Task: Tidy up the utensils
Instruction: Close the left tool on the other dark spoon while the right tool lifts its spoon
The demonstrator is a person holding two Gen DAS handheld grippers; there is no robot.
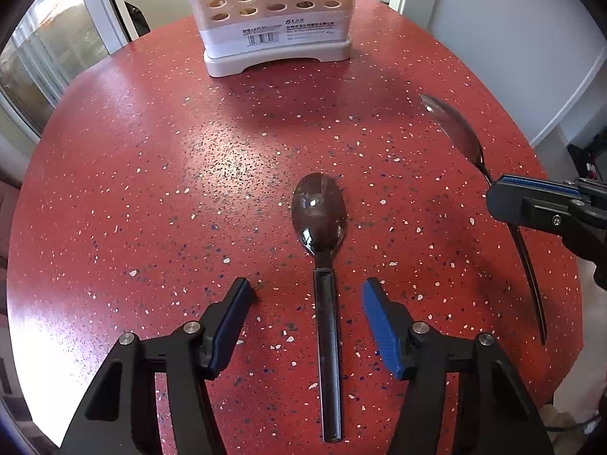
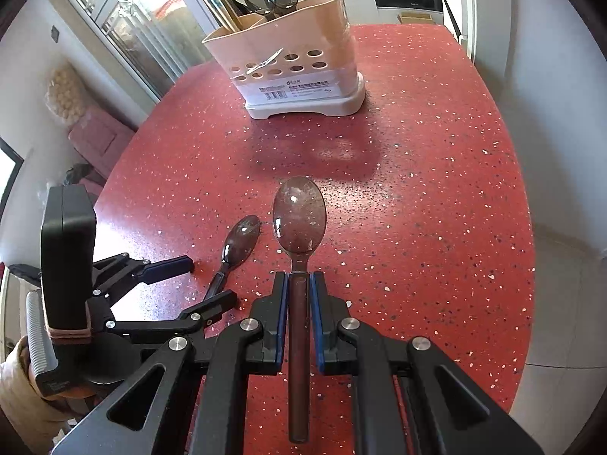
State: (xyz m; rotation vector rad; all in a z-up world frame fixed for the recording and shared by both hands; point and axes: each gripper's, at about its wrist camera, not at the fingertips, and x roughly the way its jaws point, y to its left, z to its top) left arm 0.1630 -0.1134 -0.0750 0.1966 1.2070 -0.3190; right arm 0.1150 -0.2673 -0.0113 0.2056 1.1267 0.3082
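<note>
L gripper (image 1: 305, 295) hangs over the spoon on the table (image 1: 320, 223), fingers (image 1: 375, 314) apart, one each side of the handle near the neck, pads not touching it. R gripper (image 2: 299, 295) has its fingers clamped on a second spoon (image 2: 299, 220), which looks lifted clear of the table (image 1: 132, 151), tho the fisheye makes that hard to confirm. Utensil holder (image 2: 288, 72) stands near the far edge, w/ dark spoons already in it. Step in hand, as I read it: L pickup. Come down till the pads bracket the handle, keep it centred, close square, lift straight. R should hold off so the spoons don't clash.
</note>
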